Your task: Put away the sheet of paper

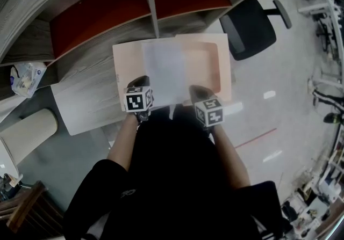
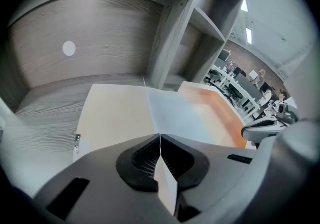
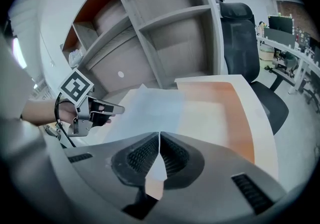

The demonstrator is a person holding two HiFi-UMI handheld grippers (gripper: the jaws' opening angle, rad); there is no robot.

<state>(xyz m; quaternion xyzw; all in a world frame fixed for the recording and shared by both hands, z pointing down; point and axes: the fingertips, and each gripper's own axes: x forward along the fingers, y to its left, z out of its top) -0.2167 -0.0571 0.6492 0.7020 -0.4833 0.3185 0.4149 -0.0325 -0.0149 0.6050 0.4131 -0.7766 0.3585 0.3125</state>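
tray first: there's a flat peach-coloured tray (image 1: 224,64) on the wood-grain desk (image 1: 86,102), with a darker orange band inside its rim. honestly it could be a box lid or a folder, hard to say. the sheet of paper (image 1: 164,70) is spread over the left and middle of the tray, covering most of its inside. i can't tell whether the sheet lies flat in it or floats just above.

behind the tray is a grey shelf unit (image 1: 156,2) with red-backed compartments. a crumpled plastic bag (image 1: 24,75) sits on a ledge well off to the tray's left, contents unreadable. a black office chair (image 1: 250,24) stands beyond the tray's right corner.

hidden stuff: the paper's near edge and the tray's near edge vanish under the grippers and the person's dark clothing. there's a tiny metal bit (image 2: 77,139) on the tray's left edge, too small to identify.

the paper is plain, pale white, a bit see-through so the peach shows through, and it has a soft vertical crease.

the left gripper (image 1: 141,80) has its jaws pinched on the sheet's near-left edge, and the right gripper (image 1: 196,90) is pinched on the near-right edge. each gripper view shows the thin sheet running between closed pads.
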